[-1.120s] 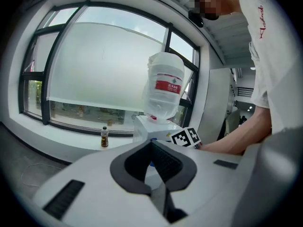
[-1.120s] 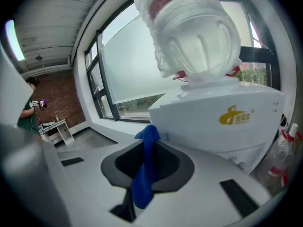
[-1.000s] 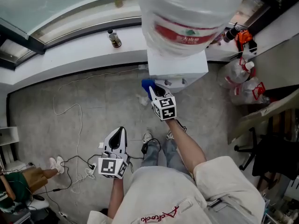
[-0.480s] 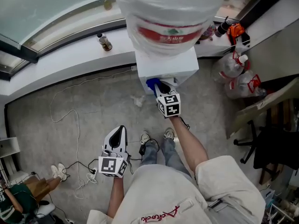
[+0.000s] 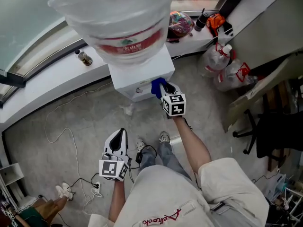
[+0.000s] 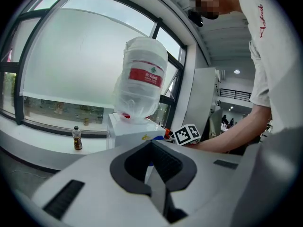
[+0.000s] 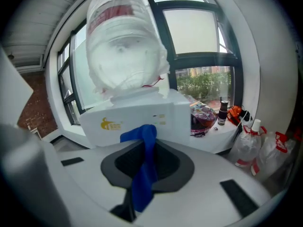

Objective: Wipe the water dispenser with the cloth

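Grey concrete floor (image 5: 71, 122) beside a long white window sill (image 5: 52, 79), with loose cables (image 5: 61, 136) on the floor and tied plastic bags (image 5: 222, 70) at the far right. The white water dispenser (image 5: 139, 79) stands against the sill and carries an inverted water bottle (image 5: 118, 18) wrapped in clear film. A small brown drink bottle (image 5: 84, 58) stands on the sill, well to the left of both sets of jaws. In the head view the water bottle is cut off at the top edge and hides most of the dispenser's top. In the right gripper view the gripper body hides the dispenser's lower part. The right gripper (image 5: 164, 90) has its jaws closed on a blue cloth (image 7: 146, 145), which rises out of the jaws. The dispenser stands directly ahead of these jaws, and the cloth's upper end lies against the top of its front face, though actual contact cannot be confirmed. The left gripper (image 5: 121, 135) is held low over the floor, well apart from the dispenser, its jaws closed together with nothing between them; the dispenser lies far ahead of them.
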Motion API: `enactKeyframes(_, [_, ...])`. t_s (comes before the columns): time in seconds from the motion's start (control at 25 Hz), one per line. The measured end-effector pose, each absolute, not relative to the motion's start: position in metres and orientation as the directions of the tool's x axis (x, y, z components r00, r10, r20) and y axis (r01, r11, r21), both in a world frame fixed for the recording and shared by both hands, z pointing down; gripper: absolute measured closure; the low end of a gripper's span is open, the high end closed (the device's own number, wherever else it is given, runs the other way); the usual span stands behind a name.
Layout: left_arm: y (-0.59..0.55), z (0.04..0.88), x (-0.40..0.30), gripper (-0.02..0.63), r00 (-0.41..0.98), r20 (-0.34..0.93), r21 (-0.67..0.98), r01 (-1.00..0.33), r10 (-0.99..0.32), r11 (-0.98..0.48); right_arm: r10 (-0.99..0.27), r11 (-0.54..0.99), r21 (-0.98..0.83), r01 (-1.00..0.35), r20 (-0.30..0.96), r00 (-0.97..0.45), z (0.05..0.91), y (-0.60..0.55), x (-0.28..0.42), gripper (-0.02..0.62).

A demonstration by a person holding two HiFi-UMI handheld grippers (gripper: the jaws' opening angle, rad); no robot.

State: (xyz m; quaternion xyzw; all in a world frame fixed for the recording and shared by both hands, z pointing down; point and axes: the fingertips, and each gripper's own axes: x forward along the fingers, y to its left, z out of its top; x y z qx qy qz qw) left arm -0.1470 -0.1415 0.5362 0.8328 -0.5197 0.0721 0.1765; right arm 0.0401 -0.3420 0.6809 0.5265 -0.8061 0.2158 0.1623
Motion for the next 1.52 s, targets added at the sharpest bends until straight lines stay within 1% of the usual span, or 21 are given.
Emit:
enactKeyframes(0.2, [-0.146,0.540,-0.126,0.595,0.463,0.320,0.220,-0.885,-0.827,-0.411,-0.801,0.286,-0.184,-0.940,0.493,-0.340,0.683,-0.354,0.090,0.538])
enactKeyframes(0.36, [-0.151,0.542,-0.118,0.595,0.469,0.328,0.216,-0.882,-0.820,-0.419,-0.810,0.248,-0.182,-0.952,0.500,-0.307,0.688,-0.360,0.114,0.538])
enactKeyframes(0.48, [-0.153,0.544,-0.113,0.595,0.473,0.332,0.216,-0.880,-0.816,-0.423,-0.812,0.244,-0.178,-0.953,0.499,-0.301,0.688,-0.362,0.123,0.538])
enactKeyframes(0.64, [-0.153,0.545,-0.104,0.595,0.484,0.329,0.223,-0.874,-0.811,-0.431,-0.813,0.266,-0.180,-0.947,0.485,-0.321,0.682,-0.352,0.116,0.538])
enactKeyframes(0.76, [-0.150,0.543,-0.100,0.595,0.490,0.323,0.227,-0.871,-0.810,-0.436,-0.800,0.303,-0.194,-0.933,0.480,-0.359,0.680,-0.331,0.093,0.538])
enactKeyframes(0.96, [-0.139,0.537,-0.111,0.595,0.468,0.315,0.220,-0.882,-0.826,-0.416,-0.729,0.428,-0.214,-0.878,0.493,-0.475,0.689,-0.299,0.022,0.538])
enactKeyframes(1.32, [-0.104,0.537,-0.181,0.595,0.352,0.330,0.204,-0.932,-0.876,-0.298,-0.598,0.579,-0.269,-0.769,0.501,-0.626,0.703,-0.272,-0.111,0.538])
enactKeyframes(1.52, [-0.092,0.539,-0.217,0.595,0.294,0.343,0.199,-0.951,-0.892,-0.237,-0.564,0.609,-0.281,-0.742,0.505,-0.653,0.710,-0.278,-0.154,0.538])
